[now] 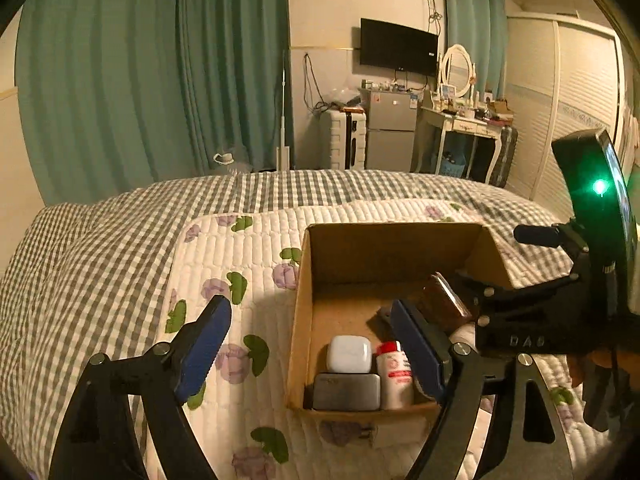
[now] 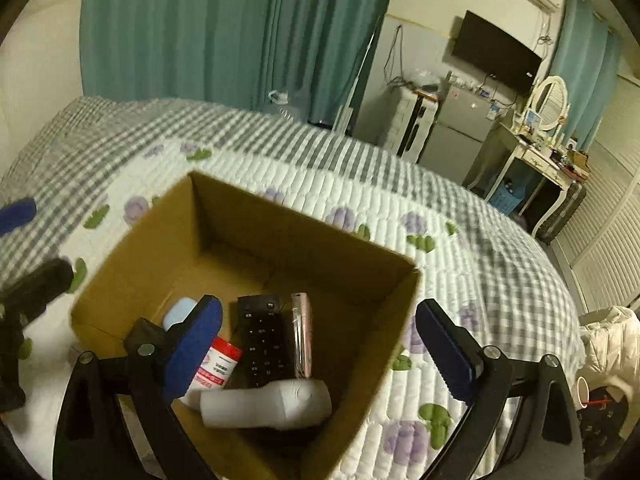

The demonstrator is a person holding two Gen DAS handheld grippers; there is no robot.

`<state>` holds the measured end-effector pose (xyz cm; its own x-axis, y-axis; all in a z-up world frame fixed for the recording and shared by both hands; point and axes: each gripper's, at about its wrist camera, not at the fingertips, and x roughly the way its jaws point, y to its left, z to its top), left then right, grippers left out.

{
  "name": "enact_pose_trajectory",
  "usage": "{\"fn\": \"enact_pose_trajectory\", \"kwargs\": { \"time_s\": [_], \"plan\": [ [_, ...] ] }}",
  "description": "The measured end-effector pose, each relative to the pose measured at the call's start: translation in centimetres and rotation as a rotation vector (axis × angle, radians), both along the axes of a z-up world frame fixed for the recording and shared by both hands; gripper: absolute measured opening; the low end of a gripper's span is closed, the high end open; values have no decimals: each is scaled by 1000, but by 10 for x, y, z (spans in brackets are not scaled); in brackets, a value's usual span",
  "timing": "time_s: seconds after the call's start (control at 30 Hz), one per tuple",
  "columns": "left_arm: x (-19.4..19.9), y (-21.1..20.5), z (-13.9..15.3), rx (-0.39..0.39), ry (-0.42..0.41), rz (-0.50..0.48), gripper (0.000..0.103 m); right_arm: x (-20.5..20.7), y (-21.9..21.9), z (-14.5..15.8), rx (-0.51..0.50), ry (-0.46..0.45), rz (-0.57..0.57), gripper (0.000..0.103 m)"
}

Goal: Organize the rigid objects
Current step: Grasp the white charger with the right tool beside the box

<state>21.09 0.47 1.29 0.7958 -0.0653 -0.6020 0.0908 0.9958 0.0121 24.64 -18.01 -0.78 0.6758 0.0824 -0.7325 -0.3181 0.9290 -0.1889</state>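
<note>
Right tool [image 2: 320,344], agape, over "DAS"-marked neighbour's box [image 2: 352,292].

Left gripper [image 1: 316,344]: jaws spread wide, blue pads facing each other, nothing between them; held low, angled slightly downward. Right gripper [image 2: 320,344]: likewise wide apart and empty, tilted steeply down (its black frame also shows at the left view's right edge).

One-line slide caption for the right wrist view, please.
Open right gripper hovers over a cardboard box on the bed, holding a remote, white bottle and pink phone.
</note>
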Motion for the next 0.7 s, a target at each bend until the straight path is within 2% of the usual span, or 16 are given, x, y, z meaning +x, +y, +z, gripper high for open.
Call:
{"fn": "enact_pose_trajectory", "kwargs": {
  "time_s": [0.2, 0.33, 0.4, 0.53, 0.7],
  "plan": [
    [-41, -1, 14, 13, -34, 4, 95, -44, -11, 36, 63, -32, -10, 99],
    [-63, 0, 7, -11, -28, 10, 98, -81, -19, 36, 77, -39, -10, 100],
    [-72, 1, -2, -32, -18, 11, 98, -94, -22, 27, 81, -23, -16, 100],
    [-78, 1, -26, -27, 24, 22, 99, -114, -28, -3, 70, 34, -30, 100],
    [-77, 6, -60, -28, 77, 49, 99, -113, -27, -52, 81, 142, -29, 100]
  ]
}}
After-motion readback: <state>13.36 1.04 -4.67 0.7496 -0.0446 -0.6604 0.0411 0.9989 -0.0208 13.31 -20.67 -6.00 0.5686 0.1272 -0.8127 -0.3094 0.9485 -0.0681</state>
